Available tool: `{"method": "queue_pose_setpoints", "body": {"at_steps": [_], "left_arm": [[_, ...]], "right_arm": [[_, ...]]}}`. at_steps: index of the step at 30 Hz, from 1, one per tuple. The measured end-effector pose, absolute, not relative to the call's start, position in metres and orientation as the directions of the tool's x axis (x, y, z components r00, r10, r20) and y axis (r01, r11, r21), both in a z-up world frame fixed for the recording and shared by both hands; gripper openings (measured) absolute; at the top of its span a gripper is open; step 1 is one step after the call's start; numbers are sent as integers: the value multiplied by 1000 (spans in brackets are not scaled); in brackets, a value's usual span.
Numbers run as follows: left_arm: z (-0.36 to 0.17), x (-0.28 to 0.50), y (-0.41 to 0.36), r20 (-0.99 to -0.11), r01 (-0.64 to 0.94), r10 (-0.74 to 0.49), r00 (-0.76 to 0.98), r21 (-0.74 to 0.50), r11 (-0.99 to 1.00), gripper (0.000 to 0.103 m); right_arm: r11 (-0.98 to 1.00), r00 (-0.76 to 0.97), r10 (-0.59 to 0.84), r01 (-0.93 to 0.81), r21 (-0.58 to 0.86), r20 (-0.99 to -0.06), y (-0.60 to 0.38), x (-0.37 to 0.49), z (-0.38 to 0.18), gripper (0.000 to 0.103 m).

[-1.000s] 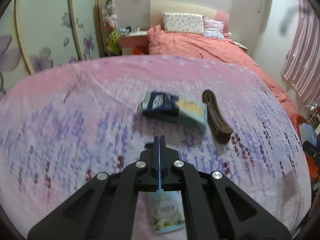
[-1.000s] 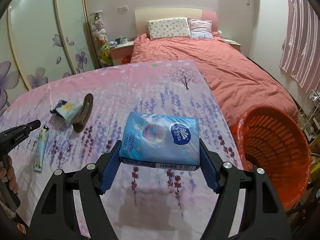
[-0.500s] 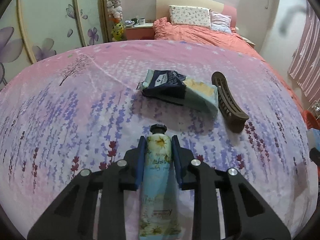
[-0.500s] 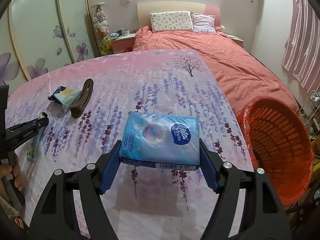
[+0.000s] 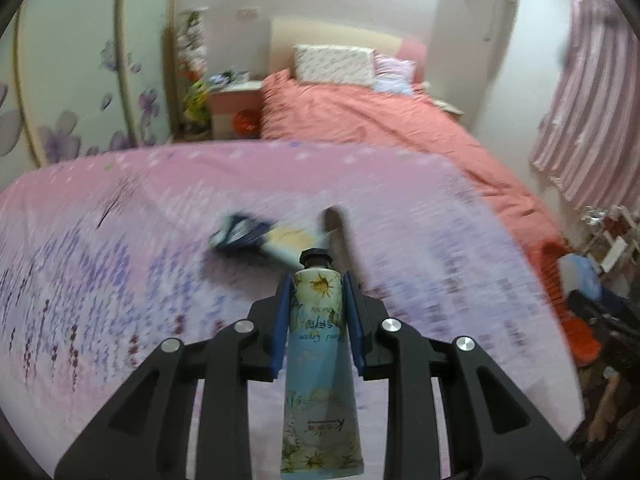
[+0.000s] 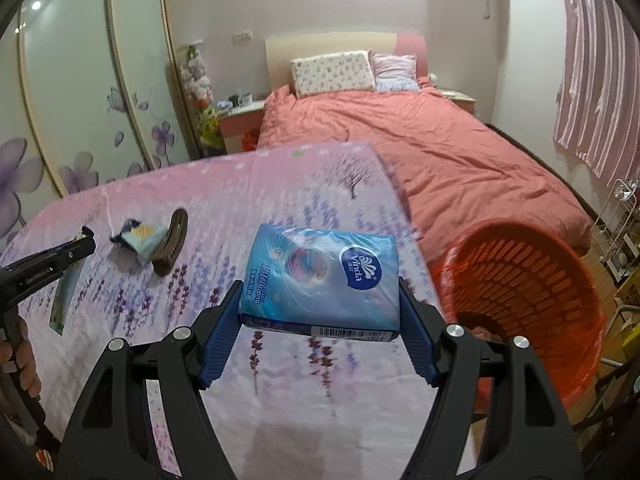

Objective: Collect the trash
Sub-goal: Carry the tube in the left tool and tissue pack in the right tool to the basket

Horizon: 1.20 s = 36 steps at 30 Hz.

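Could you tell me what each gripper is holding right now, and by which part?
The left gripper clamps the hand cream tube just below its cap; the right gripper clamps the blue tissue pack by its two short ends.

A surface [image 6: 320,400] under a pink cloth printed with purple lavender carries a crumpled dark-blue and yellow wrapper [image 6: 140,238] and a brown hair clip [image 6: 172,248], touching each other, toward its left edge.

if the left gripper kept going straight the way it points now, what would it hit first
Probably the dark-blue and yellow crumpled wrapper or the brown hair clip beside it on the pink floral cloth. The left gripper holds a pale-blue hand cream tube; blur leaves depth unclear.
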<state>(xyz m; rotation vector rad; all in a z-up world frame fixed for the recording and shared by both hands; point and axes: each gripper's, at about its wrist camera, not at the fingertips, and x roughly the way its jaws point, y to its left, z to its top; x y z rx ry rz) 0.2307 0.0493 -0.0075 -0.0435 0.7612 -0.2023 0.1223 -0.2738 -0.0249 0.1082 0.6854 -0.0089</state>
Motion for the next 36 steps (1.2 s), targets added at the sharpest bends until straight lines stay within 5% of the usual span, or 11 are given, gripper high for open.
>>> {"method": "queue_pose_setpoints", "body": {"at_steps": [14, 27, 36], "left_arm": [[42, 206, -96, -617, 425, -420, 666, -149, 893, 26], [23, 202, -254, -634, 635, -594, 495, -202, 745, 26], [-17, 227, -338, -708, 665, -582, 400, -213, 716, 33]], "right_arm": [[977, 823, -77, 174, 122, -563, -355, 91, -1, 72], [924, 775, -203, 354, 145, -598, -450, 91, -29, 72], [912, 758, -196, 375, 169, -622, -486, 105, -55, 74]]}}
